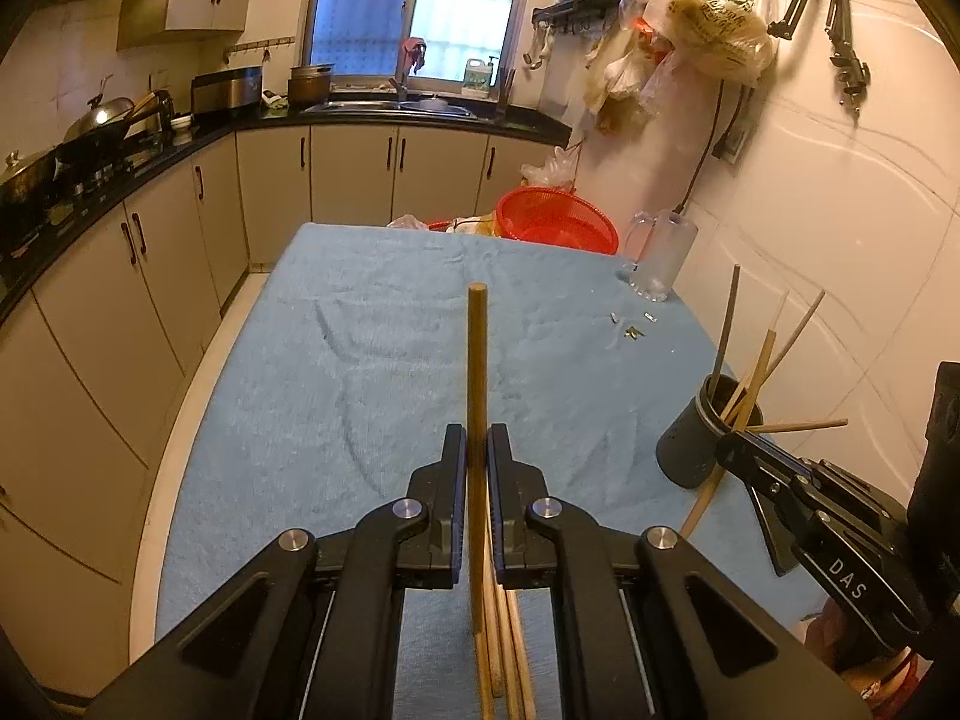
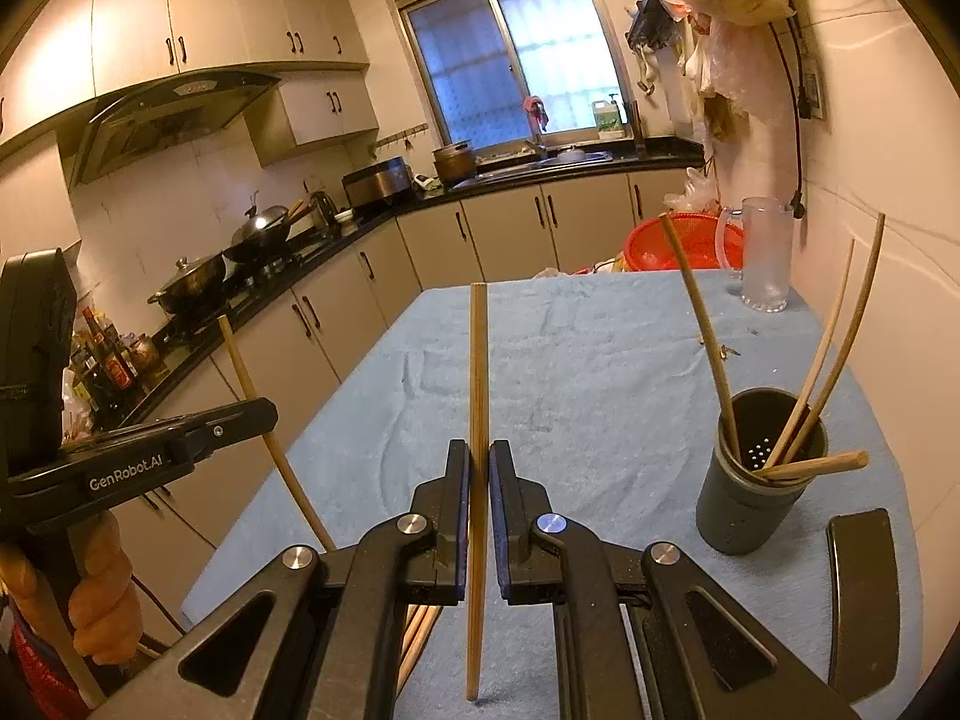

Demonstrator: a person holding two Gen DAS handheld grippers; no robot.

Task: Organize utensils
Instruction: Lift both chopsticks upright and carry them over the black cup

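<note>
The jaws of the left gripper (image 1: 477,450) are clamped on a single wooden chopstick (image 1: 477,372), which stands nearly upright between the pads, its blunt end rising above the blue towel (image 1: 372,360) that covers the surface. The jaws of the right gripper (image 2: 479,468) pinch a second chopstick (image 2: 478,372) in the same way, the stick running up past the pads and down below them, its lower tip hanging just above the towel. Beneath the left gripper, more loose chopsticks (image 1: 510,648) lie on the towel at the near edge.

To the right stands a dark cylindrical holder (image 2: 762,480) with drain holes in its floor; several chopsticks (image 2: 804,408) already lean inside it, fanning out over the rim. A flat black piece (image 2: 861,594) lies on the towel just beside the holder. From the right wrist view, a person's hand (image 2: 99,594) grips the handle of the left gripper at the frame's left edge.

At the far end of the surface sit a clear glass mug (image 2: 762,258) and a red basket (image 2: 678,243), with small bits of debris (image 1: 633,327) scattered on the towel near the mug. Beyond, kitchen cabinets (image 1: 354,174) line the walls, woks (image 2: 264,228) rest on the stove, and plastic bags (image 1: 714,30) hang from a wall rack.
</note>
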